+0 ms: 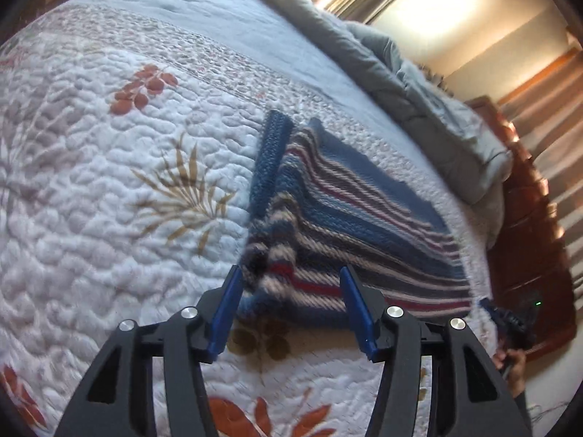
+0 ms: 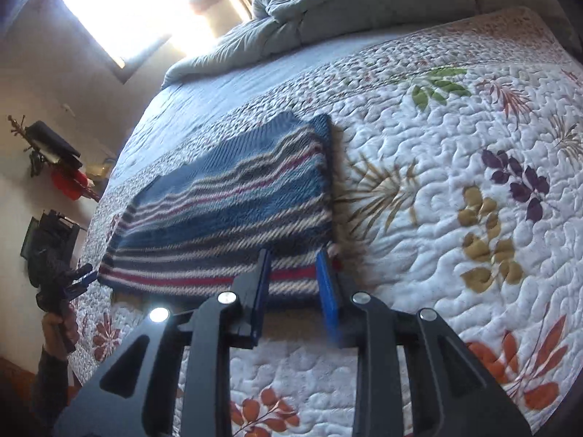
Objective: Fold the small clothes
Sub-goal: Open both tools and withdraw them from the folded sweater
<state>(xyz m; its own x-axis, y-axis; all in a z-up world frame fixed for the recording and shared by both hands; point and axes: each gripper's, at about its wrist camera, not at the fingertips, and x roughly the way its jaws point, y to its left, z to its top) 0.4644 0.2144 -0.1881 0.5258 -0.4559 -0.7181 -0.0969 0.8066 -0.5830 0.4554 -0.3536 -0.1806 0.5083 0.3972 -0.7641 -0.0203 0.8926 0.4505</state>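
Observation:
A striped knit sweater (image 1: 364,218) in blue, white and red lies folded into a rectangle on the bed. My left gripper (image 1: 291,273) stands open over its near left corner, where rumpled fabric shows between the blue fingers (image 1: 227,309). Its pads do not press on the cloth. My right gripper (image 2: 293,255) hangs over the near right corner of the sweater (image 2: 226,215), jaws narrow but apart, stripes running flat and straight between them. The left gripper (image 2: 82,280) also shows at the sweater's far left corner in the right wrist view. A ribbed blue band (image 1: 271,160) lies along the folded side.
The white quilt (image 2: 437,167) with leaf prints covers the bed all around the sweater. A crumpled grey duvet (image 2: 291,11) lies toward the head. A wooden bed frame (image 1: 528,240) borders one side. A person's hand (image 2: 54,327) holds the left gripper.

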